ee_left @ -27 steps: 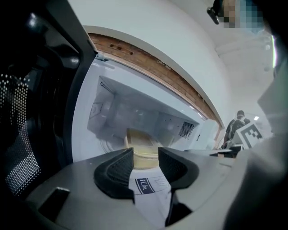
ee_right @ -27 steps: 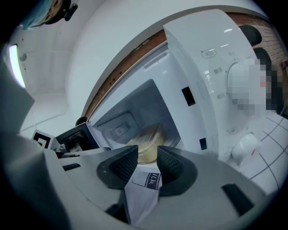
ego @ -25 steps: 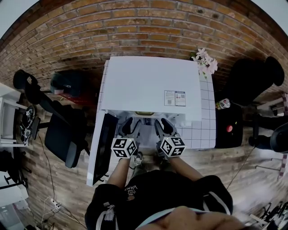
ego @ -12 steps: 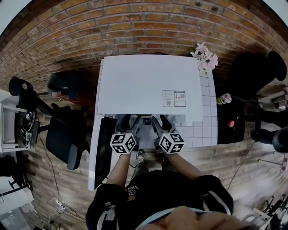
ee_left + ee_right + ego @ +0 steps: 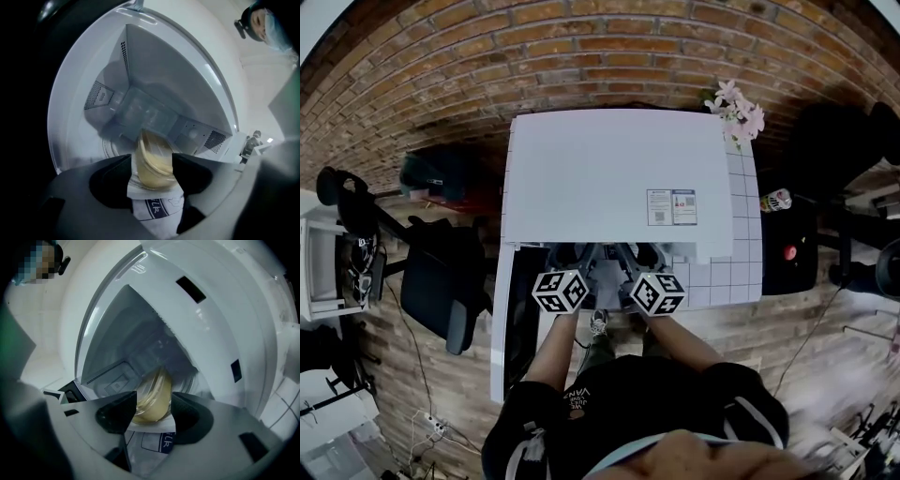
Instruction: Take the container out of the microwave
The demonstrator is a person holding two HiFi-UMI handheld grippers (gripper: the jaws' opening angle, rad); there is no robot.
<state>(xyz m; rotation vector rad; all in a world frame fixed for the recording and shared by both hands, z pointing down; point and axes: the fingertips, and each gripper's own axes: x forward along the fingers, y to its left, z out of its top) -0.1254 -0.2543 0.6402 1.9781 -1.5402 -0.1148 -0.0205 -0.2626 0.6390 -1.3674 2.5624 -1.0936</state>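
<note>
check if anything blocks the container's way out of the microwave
Nothing visible does. The door is swung open at left, and the container sits inside the microwave; only a white printed paper lies low before it.

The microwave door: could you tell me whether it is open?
Open: the door swings out leftward, and the container shows inside.

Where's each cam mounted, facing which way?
Head view: on the head, steeply down at the microwave top; forearms, left gripper, right gripper show.
Left gripper view: on that gripper, facing into the cavity; its jaws, just opened wider, frame the container.
Right gripper view: same from the right, jaws likewise.
Gripper views share the container.
</note>
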